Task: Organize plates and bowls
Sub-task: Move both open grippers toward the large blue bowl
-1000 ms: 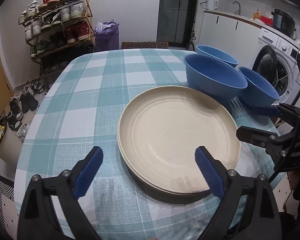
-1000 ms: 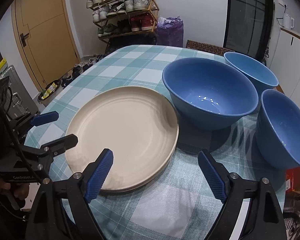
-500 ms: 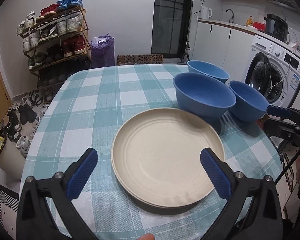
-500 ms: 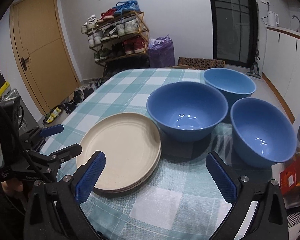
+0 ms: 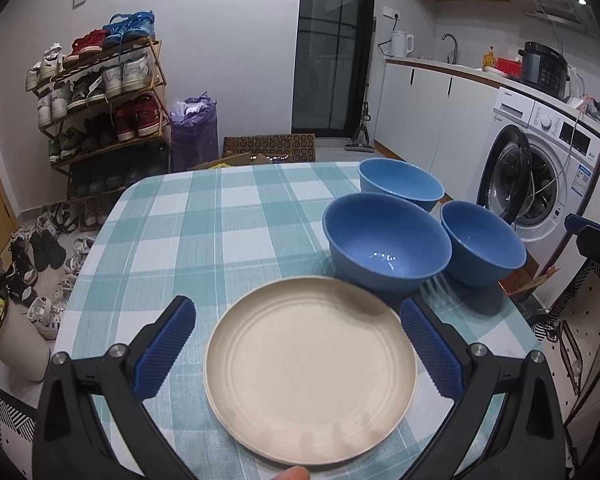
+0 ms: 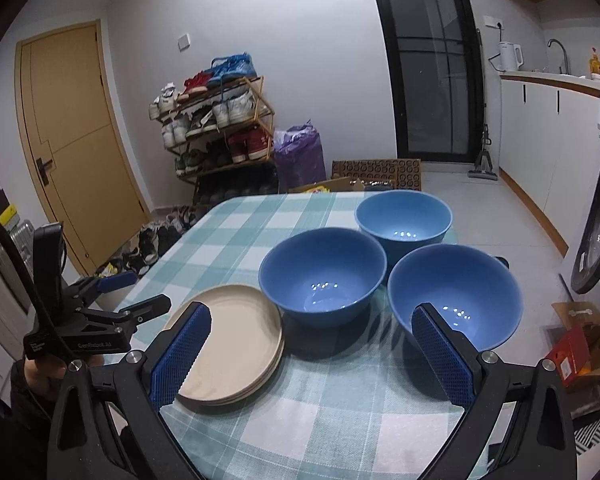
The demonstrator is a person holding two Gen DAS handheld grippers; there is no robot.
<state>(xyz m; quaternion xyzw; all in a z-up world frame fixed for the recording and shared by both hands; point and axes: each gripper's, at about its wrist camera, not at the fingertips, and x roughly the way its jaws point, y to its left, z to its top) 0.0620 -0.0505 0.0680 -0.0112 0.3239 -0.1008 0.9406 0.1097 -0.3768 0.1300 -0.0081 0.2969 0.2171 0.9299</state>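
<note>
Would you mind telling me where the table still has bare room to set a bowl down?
The widest free patch is the checked cloth left of the three blue bowls and beyond the beige plate stack, reaching the far and left edges. A smaller strip lies nearside, in front of the bowls. The right side is crowded: bowls clustered together, plates alongside.

We see a table (image 5: 188, 240) covered with a teal-and-white checked cloth. Directly on it lies a stack of cream plates (image 5: 310, 368) at the near edge. Three blue bowls (image 5: 386, 250) stand just beyond the plates, toward the right; the nearest bowl sits just beside the stack.
</note>
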